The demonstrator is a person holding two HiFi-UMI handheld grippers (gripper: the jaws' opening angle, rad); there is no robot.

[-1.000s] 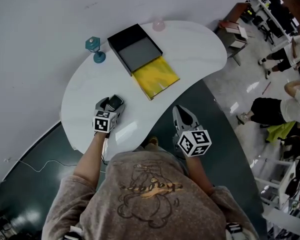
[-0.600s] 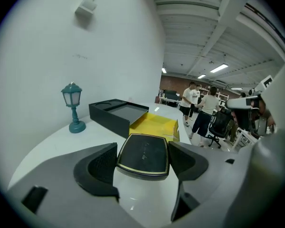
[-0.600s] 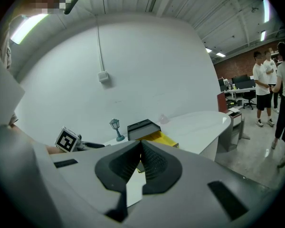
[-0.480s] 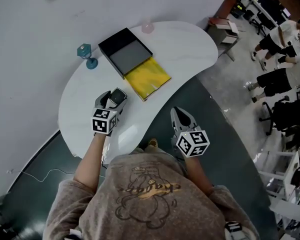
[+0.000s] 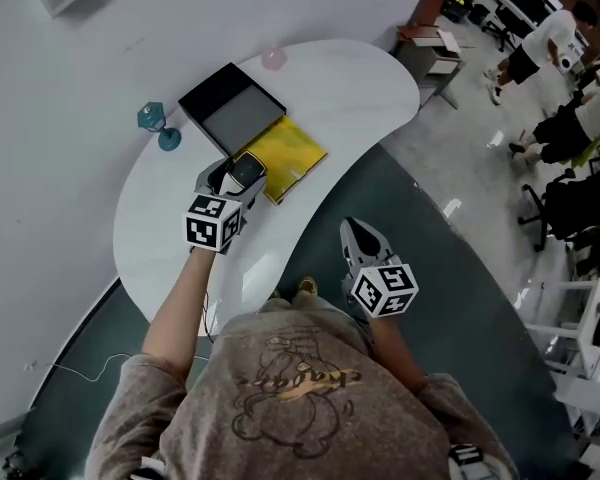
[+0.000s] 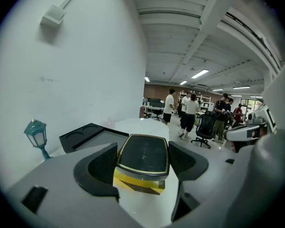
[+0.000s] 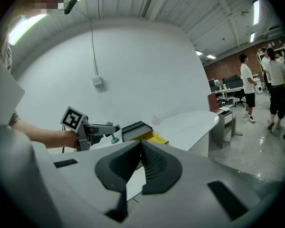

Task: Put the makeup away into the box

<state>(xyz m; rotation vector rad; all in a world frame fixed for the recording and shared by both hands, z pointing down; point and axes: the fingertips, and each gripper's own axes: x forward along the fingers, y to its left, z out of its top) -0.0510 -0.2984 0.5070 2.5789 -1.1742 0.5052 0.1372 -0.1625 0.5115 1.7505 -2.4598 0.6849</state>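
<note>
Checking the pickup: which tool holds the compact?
The left tool, shut on the compact; the right tool is shut with nothing between its jaws.

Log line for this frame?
left gripper: shut on compact | right gripper: shut, empty | box: open, compact not yet inside

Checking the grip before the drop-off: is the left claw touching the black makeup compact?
Touching. The left gripper view shows the left claw clamped against both sides of the compact.
</note>
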